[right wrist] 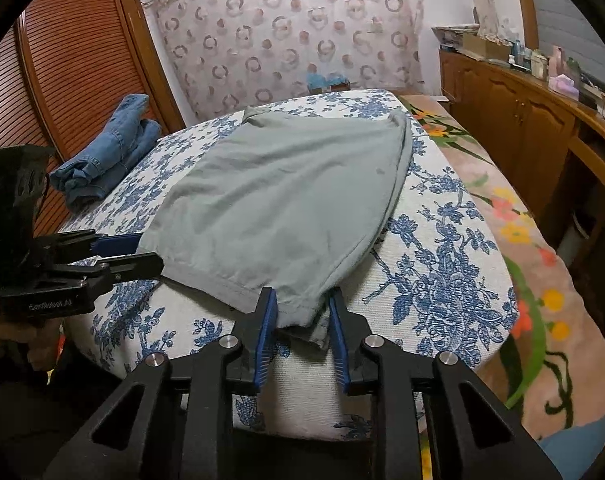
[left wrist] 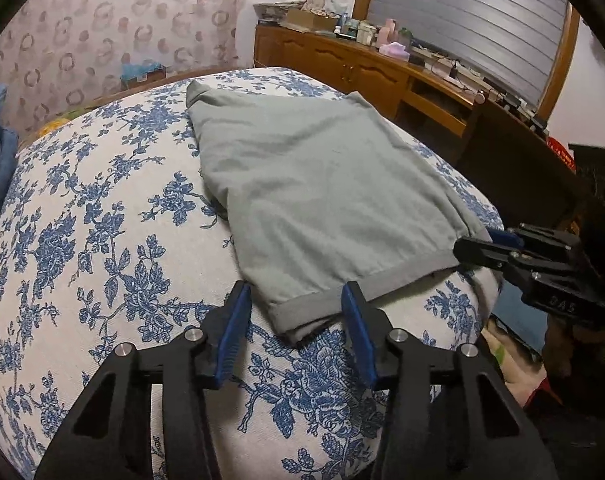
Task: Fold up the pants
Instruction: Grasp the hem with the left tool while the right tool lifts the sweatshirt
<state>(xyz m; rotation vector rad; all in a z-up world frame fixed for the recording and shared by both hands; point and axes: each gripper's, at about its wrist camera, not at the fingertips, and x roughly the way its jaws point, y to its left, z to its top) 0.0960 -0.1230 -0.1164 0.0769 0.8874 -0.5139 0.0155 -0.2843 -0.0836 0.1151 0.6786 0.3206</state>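
Grey-green pants point(left wrist: 322, 192) lie spread flat on a blue-flowered white cushion point(left wrist: 114, 240), hem edge toward me. My left gripper point(left wrist: 298, 300) is open, its blue pads either side of the near left hem corner. My right gripper point(right wrist: 302, 304) is open around the near right hem corner of the pants point(right wrist: 278, 200), fabric between the pads. Each gripper shows in the other's view: the right one point(left wrist: 490, 248) at the pants' right corner, the left one point(right wrist: 130, 252) at the left corner.
Folded blue jeans point(right wrist: 110, 152) lie at the cushion's far left. A wooden sideboard point(left wrist: 366, 68) with clutter stands along the right wall. A louvred wooden wardrobe point(right wrist: 62, 64) is at left. A flowered bedspread point(right wrist: 522, 240) lies right of the cushion.
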